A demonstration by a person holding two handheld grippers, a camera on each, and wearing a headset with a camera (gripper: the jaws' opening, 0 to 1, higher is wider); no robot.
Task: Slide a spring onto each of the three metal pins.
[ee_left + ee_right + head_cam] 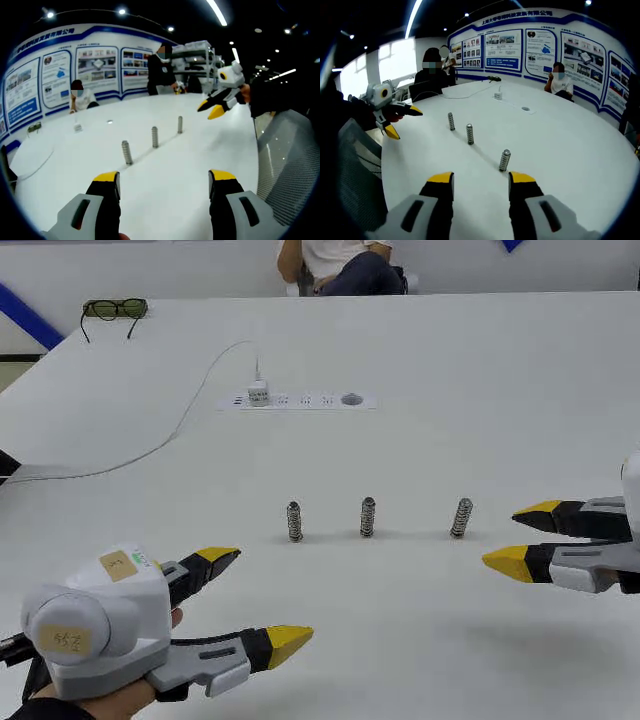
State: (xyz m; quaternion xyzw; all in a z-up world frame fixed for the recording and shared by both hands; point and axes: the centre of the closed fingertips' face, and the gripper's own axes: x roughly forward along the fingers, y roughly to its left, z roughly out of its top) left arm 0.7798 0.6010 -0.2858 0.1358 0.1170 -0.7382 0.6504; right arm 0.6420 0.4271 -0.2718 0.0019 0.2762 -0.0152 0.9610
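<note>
**Springs (367, 517) of grey coiled metal stand in a row**

Three of them stand upright on the wide white table (480, 380): the left spring (294, 522), the middle spring (367, 517) and the right spring (461, 518). Each one wraps a thin metal pin, mostly hidden inside; a round silver pin top (506, 152) peeks out in the right gripper view. The left gripper (270, 593), black with yellow tips, has its jaws spread wide and holds nothing. The right gripper (500, 538) is cut off by the picture's edge; its jaws are a little apart and hold nothing. Far back lie green glasses (115, 308). A seated person (345, 265) is cut off at the top.
</note>
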